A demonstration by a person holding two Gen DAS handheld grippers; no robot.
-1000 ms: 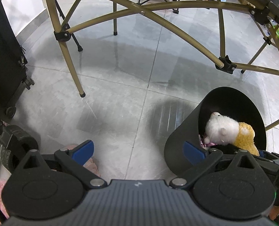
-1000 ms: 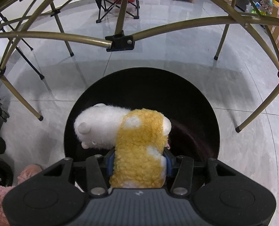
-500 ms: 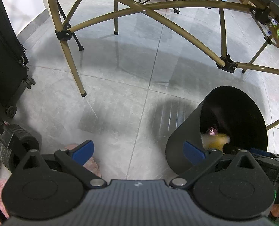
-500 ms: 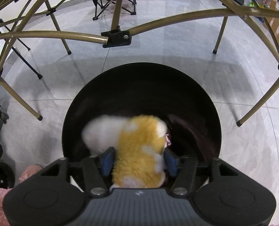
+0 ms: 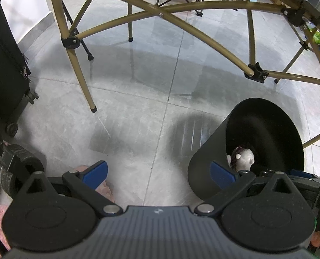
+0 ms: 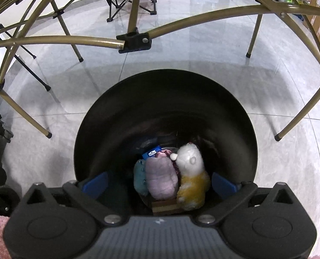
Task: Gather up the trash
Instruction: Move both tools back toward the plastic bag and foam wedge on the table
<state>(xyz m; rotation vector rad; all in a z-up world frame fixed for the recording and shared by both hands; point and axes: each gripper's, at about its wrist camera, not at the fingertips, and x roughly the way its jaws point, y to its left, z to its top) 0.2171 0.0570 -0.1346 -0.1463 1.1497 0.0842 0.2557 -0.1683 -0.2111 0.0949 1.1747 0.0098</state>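
Trash bin, black and round, stands on the grey tiled floor directly under the right gripper, filling the middle of the right wrist view. At its bottom, toward 6 o'clock, lies a white-and-yellow plush toy, touching a lilac plush on its 9 o'clock side, with a teal plush beyond that and a blue packet at 12 o'clock of the pile. The right gripper's jaws are opening, spread wide over the bin mouth with nothing pressed between the blue pads. In the left wrist view the bin sits at 4 o'clock, the white plush head just visible inside. The left gripper hangs above bare floor, its jaws wide apart and empty. Gold folding-frame legs cross the floor at 12 o'clock.
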